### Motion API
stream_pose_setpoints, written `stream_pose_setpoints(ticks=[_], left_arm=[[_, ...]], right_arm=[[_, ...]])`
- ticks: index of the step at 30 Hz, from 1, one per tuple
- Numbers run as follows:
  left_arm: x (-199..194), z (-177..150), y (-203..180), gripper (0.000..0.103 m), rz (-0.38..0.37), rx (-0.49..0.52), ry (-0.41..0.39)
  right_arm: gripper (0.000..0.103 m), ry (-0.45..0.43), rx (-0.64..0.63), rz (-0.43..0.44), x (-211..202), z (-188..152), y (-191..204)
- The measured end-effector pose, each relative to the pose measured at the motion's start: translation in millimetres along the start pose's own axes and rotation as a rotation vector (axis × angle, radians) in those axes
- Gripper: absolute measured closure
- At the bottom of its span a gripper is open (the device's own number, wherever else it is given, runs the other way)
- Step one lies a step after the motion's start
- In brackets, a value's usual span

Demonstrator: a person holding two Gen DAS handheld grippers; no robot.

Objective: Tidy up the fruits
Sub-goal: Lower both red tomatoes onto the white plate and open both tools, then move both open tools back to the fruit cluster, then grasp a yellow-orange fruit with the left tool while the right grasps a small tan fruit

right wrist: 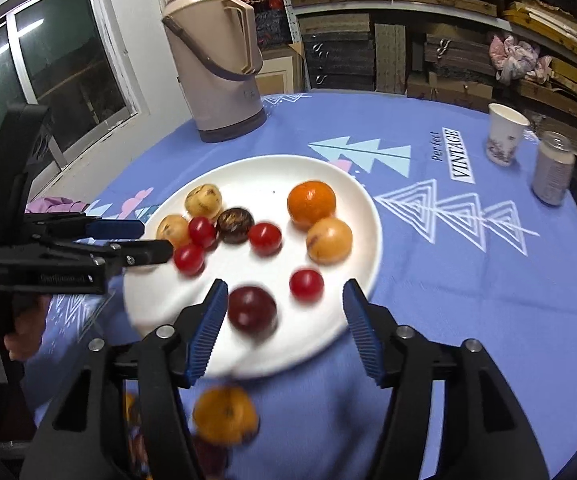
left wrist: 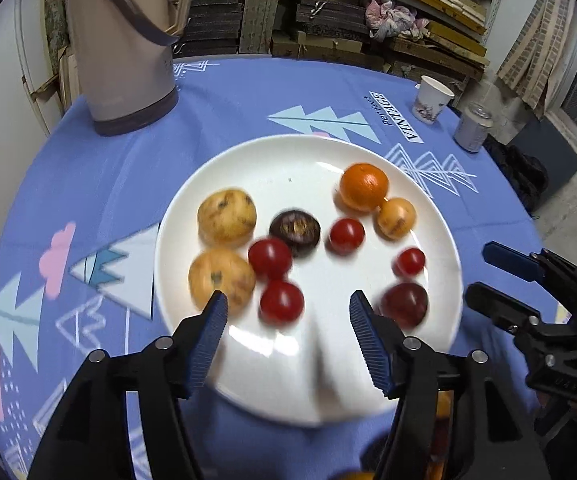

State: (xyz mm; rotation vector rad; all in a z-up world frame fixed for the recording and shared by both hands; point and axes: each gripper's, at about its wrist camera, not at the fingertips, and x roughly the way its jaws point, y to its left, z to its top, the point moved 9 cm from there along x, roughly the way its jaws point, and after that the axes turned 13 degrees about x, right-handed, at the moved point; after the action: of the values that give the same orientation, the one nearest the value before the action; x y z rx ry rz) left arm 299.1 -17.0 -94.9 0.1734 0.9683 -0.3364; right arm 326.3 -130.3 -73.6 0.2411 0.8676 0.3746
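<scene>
A white plate (left wrist: 288, 380) (right wrist: 248, 172) on the blue tablecloth holds an orange (left wrist: 364, 186) (right wrist: 311, 204), yellow-brown fruits (left wrist: 226, 216), a dark brown fruit (left wrist: 294, 232), several red tomatoes and a dark red plum (right wrist: 252, 308). My left gripper (left wrist: 288, 308) hangs open over the plate's near side; a tomato (left wrist: 282, 302) lies between its fingers, untouched. My right gripper (right wrist: 285, 294) is open too, with the plum just beside its left finger. Each gripper also shows side-on in the other's view, the right gripper (left wrist: 480, 270) and the left gripper (right wrist: 154, 240). A blurred orange-yellow fruit (right wrist: 224, 414) shows below the plate's near rim.
A tall beige thermos (left wrist: 120, 48) (right wrist: 220, 60) stands at the back left of the table. A paper cup (right wrist: 506, 134) and a can (right wrist: 554, 168) stand at the back right. A person's hand (right wrist: 24, 332) grips the left tool. Stacked shelves fill the background.
</scene>
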Motion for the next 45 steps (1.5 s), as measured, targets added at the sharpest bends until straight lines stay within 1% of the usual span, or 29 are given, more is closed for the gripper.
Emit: stream_pose_setpoints(ticks=[1, 2, 4, 6, 9, 11, 15, 17, 20, 24, 26, 28, 29, 31, 33, 35, 37, 42, 44, 45], left_arm=[[-3.7, -5.0, -2.1, 0.039, -0.011, -0.008, -0.003], [-7.7, -11.0, -4.8, 0.039, -0.023, -0.012, -0.002], [-16.6, -22.0, -10.6, 0.039, -0.032, -0.006, -0.005], [-27.5, -32.0, -12.7, 0.037, -0.013, 0.0, -0.018], [-39.3, -44.1, -16.5, 0.032, -0.002, 0.004, -0.03], [-45.3, -53.5, -18.7, 0.032, 0.005, 0.011, -0.031], [-55.9, -73.8, -21.5, 0.03, 0.013, 0.018, -0.036], [-60.5, -87.4, -21.6, 0.029, 0.014, 0.01, -0.036], [-64.6, -104.4, -23.1, 0.028, 0.019, 0.009, -0.032], [-65.1, -120.0, -25.4, 0.028, 0.034, 0.025, -0.012], [-66.1, -124.5, -26.2, 0.028, 0.036, 0.029, -0.012], [-64.7, -128.4, -26.5, 0.025, 0.036, 0.032, -0.007], [-63.3, -130.2, -26.5, 0.024, 0.038, 0.031, -0.004], [-58.9, -133.5, -26.8, 0.024, 0.036, 0.03, 0.007], [-54.8, -135.5, -27.7, 0.024, 0.029, 0.033, 0.016], [-52.1, -135.9, -28.6, 0.024, 0.03, 0.041, 0.021], [-49.6, -136.4, -28.9, 0.024, 0.027, 0.044, 0.027], [-46.2, -138.5, -29.7, 0.024, 0.018, 0.046, 0.038], [-45.2, -139.5, -30.9, 0.024, 0.012, 0.051, 0.042], [-44.3, -139.9, -31.6, 0.023, 0.01, 0.052, 0.046]], right_arm=[[0.043, -0.003, -0.001, -0.012, -8.4, -6.9, -2.1], [0.039, -0.006, 0.005, -0.017, -13.9, -11.2, -3.5], [0.036, -0.01, 0.029, -0.017, -27.8, -25.8, -5.4], [0.036, -0.01, 0.032, -0.019, -38.4, -38.4, -4.5], [0.032, -0.009, 0.04, -0.042, -52.1, -61.0, -3.8], [0.023, -0.02, 0.071, -0.082, -61.5, -77.5, -7.2], [0.023, 0.007, 0.077, -0.094, -71.0, -109.6, -2.4], [0.023, 0.015, 0.037, -0.121, -75.5, -127.6, 3.2], [0.023, 0.023, 0.0, -0.148, -77.0, -146.1, 7.1], [0.023, 0.007, 0.033, -0.143, -77.5, -150.4, 4.8], [0.031, 0.016, 0.04, -0.128, -74.1, -150.7, 5.5], [0.034, 0.022, 0.043, -0.134, -68.6, -149.8, 4.3], [0.037, 0.031, 0.043, -0.144, -63.4, -150.2, 3.0], [0.04, 0.045, 0.044, -0.141, -57.3, -149.7, 2.9], [0.041, 0.039, 0.048, -0.151, -54.3, -146.4, 0.4], [0.045, 0.061, 0.054, -0.148, -48.6, -144.8, -1.9], [0.048, 0.067, 0.047, -0.143, -45.1, -143.2, -0.1], [0.061, 0.089, 0.03, -0.112, -35.9, -138.5, 6.8], [0.075, 0.098, 0.034, -0.093, -33.0, -136.0, 9.1], [0.075, 0.104, 0.038, -0.086, -31.5, -135.7, 10.4]])
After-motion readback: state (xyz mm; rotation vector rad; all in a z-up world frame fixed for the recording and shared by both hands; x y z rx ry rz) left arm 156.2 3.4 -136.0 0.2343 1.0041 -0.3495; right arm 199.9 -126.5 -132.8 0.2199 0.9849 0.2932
